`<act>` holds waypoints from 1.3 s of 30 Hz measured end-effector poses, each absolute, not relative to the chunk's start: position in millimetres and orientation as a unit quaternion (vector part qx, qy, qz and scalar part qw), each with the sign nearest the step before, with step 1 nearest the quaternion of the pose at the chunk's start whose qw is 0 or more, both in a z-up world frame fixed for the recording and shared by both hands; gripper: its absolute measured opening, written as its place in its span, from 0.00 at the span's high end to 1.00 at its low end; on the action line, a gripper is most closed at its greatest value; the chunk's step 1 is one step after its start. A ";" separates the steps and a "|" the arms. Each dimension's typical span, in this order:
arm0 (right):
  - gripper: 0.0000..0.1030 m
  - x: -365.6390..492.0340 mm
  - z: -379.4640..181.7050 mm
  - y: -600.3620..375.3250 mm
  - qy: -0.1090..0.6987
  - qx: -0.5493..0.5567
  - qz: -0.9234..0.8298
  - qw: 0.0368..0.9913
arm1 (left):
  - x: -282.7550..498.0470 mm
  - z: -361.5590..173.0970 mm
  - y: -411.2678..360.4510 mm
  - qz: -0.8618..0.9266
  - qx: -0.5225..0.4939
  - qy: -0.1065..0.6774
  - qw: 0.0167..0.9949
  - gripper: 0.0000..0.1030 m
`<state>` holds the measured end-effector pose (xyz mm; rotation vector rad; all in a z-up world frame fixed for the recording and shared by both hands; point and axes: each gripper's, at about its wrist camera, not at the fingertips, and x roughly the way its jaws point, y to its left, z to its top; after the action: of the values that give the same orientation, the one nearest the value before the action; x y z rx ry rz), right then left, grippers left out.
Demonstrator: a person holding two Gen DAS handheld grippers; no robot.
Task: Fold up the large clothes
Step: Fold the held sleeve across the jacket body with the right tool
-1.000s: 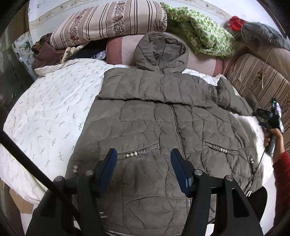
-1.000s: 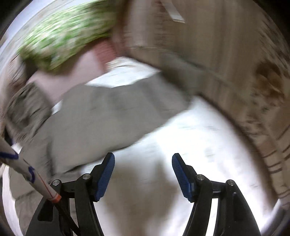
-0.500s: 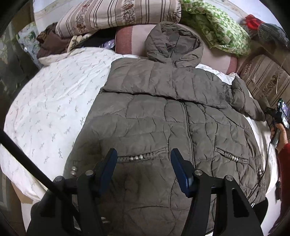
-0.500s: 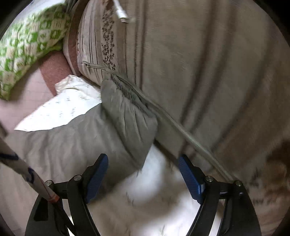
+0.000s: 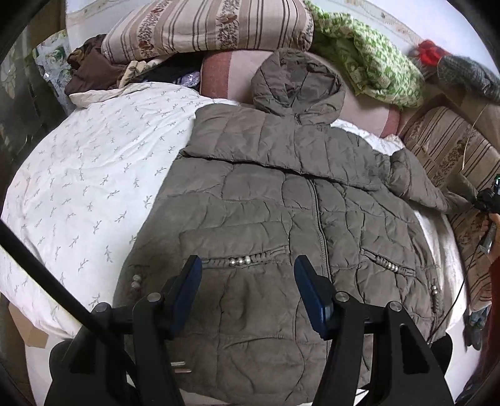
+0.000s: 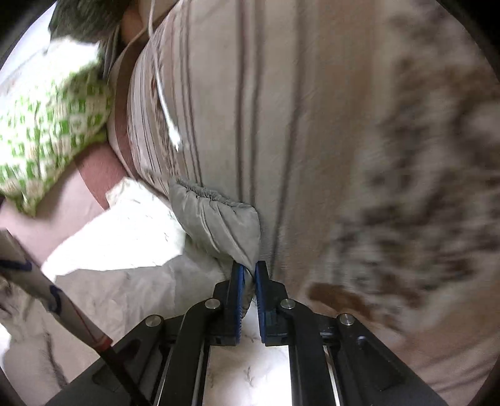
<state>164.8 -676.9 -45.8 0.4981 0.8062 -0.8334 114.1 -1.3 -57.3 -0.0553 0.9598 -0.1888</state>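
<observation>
The right tongs (image 6: 248,274) pinch only the cuff (image 6: 218,218) of the jacket (image 5: 281,218), near the bed's right edge; slick quilted fabric may slip free when pulled, or the puffy sleeve may spring back. The left tongs (image 5: 247,290) hover wide over the hem. The jacket lies flat, hood toward the pillows (image 5: 212,28).

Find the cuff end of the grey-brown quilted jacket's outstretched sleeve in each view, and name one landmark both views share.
Left wrist view: far right edge, where the grey-brown quilted jacket sleeve cuff meets the right tool.
Right wrist view: centre, cuff pinched in the right tool.
Shared landmark: green-and-white patterned blanket.
</observation>
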 end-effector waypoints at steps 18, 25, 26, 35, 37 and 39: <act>0.92 263.9 52.6 -423.6 0.381 0.236 -0.101 0.888 | 79.2 -50.0 72.7 -0.080 -0.074 0.421 0.901 0.41; 0.95 324.3 6.4 -282.4 0.437 0.229 0.038 0.869 | 80.8 -58.9 92.2 -0.069 -0.065 0.413 0.906 0.41; 0.95 336.1 -3.4 -258.5 0.447 0.220 0.055 0.865 | 81.7 -61.1 95.1 -0.068 -0.066 0.414 0.906 0.41; 0.59 361.5 -44.8 -180.2 0.477 0.072 0.035 0.875 | 90.3 -75.3 122.0 -0.061 -0.086 0.418 0.903 0.41; 0.17 353.9 -45.6 -194.0 0.466 0.028 0.004 0.884 | 96.9 -78.7 122.6 -0.062 -0.085 0.419 0.902 0.41; 0.17 354.7 -51.7 -200.8 0.458 -0.022 -0.023 0.889 | 110.3 -79.1 116.4 -0.073 -0.084 0.416 0.902 0.41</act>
<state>354.7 -200.8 -51.7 -0.0455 0.9511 -0.0472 110.3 116.4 -79.1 -0.1742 0.8610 -0.1505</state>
